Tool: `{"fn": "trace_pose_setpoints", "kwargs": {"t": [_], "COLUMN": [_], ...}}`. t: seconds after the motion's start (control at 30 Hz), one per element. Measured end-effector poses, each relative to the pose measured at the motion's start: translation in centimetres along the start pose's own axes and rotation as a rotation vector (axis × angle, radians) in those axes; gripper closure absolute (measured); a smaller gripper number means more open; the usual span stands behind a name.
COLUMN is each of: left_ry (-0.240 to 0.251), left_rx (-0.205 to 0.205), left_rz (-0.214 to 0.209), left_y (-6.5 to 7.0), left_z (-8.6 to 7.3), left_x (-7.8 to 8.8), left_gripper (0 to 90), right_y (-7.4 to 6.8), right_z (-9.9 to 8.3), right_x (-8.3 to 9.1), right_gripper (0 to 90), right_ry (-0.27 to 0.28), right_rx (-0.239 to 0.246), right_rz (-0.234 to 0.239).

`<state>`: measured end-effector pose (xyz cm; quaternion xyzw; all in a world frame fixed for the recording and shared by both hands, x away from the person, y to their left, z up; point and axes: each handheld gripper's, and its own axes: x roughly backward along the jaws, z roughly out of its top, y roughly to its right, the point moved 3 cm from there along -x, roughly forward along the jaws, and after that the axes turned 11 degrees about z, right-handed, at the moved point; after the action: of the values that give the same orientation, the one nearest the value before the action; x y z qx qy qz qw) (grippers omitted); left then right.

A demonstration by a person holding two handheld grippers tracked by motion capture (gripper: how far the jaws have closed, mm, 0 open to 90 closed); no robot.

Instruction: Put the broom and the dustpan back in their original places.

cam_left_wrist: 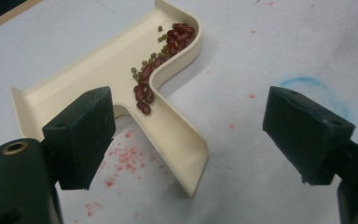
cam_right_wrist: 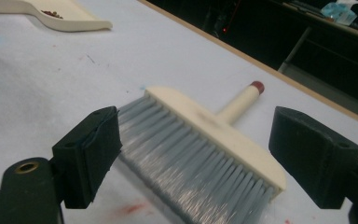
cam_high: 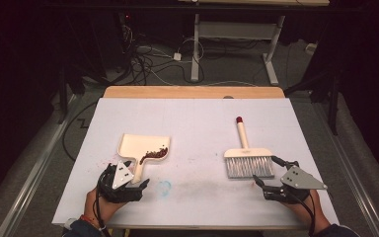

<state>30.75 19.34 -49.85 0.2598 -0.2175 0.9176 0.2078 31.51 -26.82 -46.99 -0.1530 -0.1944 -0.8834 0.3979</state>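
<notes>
While both grippers gape, dustpan w/ beans, brush apart.

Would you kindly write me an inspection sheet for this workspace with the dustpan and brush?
Surface: white table top, red specks and a blue smudge.
Job's things: cream dustpan holding beans; brush lying flat, bristles toward the person.
Clutter: nothing seen.
Grippers: left gripper open, jaws either side of the dustpan handle; right gripper open at the brush bristles.
Cables: gripper cables along both wrists; loose cables on the floor.
Surroundings: dark room, desk legs behind.
</notes>
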Motion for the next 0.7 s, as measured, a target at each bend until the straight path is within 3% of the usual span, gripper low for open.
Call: {"fn": "trace_pose_setpoints", "kwargs": {"t": [0.07,0.17,0.4,0.6,0.7], "left_ry": [0.002,0.018,0.022,0.019,0.024], "left_rx": [-0.006,-0.028,-0.023,-0.057,-0.045], "left_rz": [-0.002,0.008,0.018,0.011,0.008], "left_y": [0.1,0.1,0.2,0.5,0.4], "left_z": [0.0,0.1,0.1,0.0,-0.1], "left_x": [0.0,0.1,0.4,0.4,0.6], "left_gripper": [16.7,16.7,16.7,16.7,16.7], "right_y": [-0.3,-0.8,-1.0,-0.9,-1.0], "right_z": [-0.7,-1.3,-1.4,-1.2,-1.0], "right_x": [-0.1,-0.1,0.2,0.4,0.4], "right_gripper": [17.3,17.2,17.2,17.8,17.8], "right_ry": [-0.01,-0.037,-0.014,-0.003,-0.004], "right_rx": [-0.018,-0.004,-0.014,-0.02,-0.012], "right_rz": [0.013,0.032,0.044,0.032,0.026]}}
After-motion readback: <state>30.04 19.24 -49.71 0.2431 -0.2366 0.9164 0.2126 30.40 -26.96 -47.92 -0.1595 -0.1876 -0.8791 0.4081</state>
